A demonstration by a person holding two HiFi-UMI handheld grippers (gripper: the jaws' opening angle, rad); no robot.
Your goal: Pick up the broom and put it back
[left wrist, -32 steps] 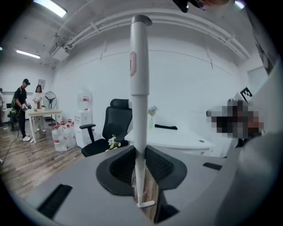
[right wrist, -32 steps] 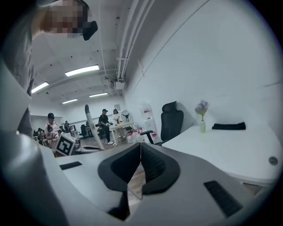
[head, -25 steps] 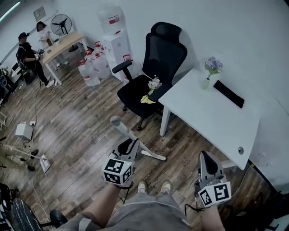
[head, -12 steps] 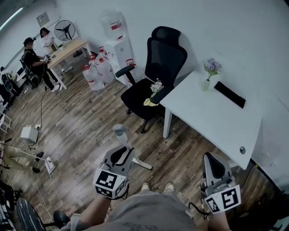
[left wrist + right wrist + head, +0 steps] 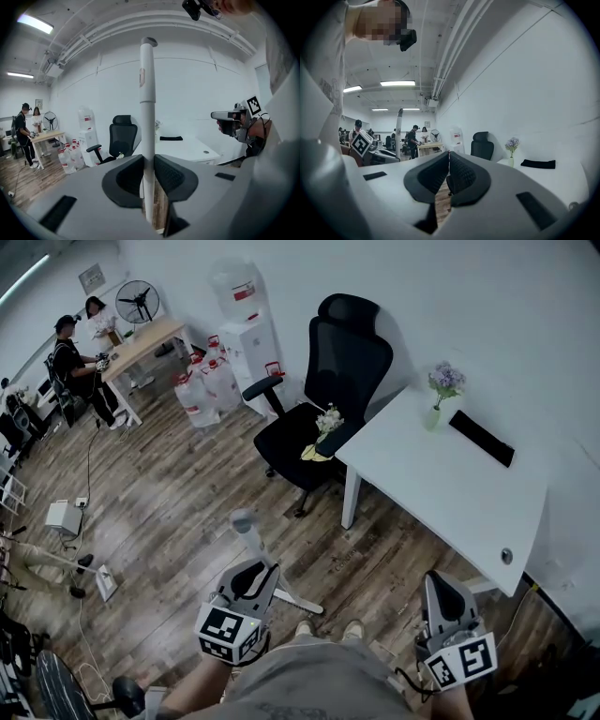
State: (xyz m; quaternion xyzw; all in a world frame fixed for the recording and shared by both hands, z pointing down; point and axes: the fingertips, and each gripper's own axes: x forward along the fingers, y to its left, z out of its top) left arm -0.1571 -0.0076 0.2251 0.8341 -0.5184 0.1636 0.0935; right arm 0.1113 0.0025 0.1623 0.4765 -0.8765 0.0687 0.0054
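Observation:
The broom's pale handle (image 5: pixel 247 526) rises over the wooden floor; its brush end is not visible. In the head view my left gripper (image 5: pixel 253 570) is shut on it partway along. The left gripper view shows the handle (image 5: pixel 147 108) upright, pinched between my left gripper's (image 5: pixel 148 161) dark pads. My right gripper (image 5: pixel 439 583) sits at the lower right, shut on nothing; its own view shows the right gripper (image 5: pixel 449 158) with pads touching and the handle (image 5: pixel 399 133) off to the left.
A black office chair (image 5: pixel 333 371) stands ahead, next to a white table (image 5: pixel 441 493) bearing a flower vase (image 5: pixel 439 399) and a flat black object (image 5: pixel 481 438). Water bottles (image 5: pixel 202 385) and a dispenser (image 5: pixel 251 329) line the wall. Two people (image 5: pixel 80 357) are at a far desk. Cables lie at the left.
Both grippers have drifted toward the lower edge of the head view. The left one keeps its hold on the broom handle, which has shifted down and slightly left with it.

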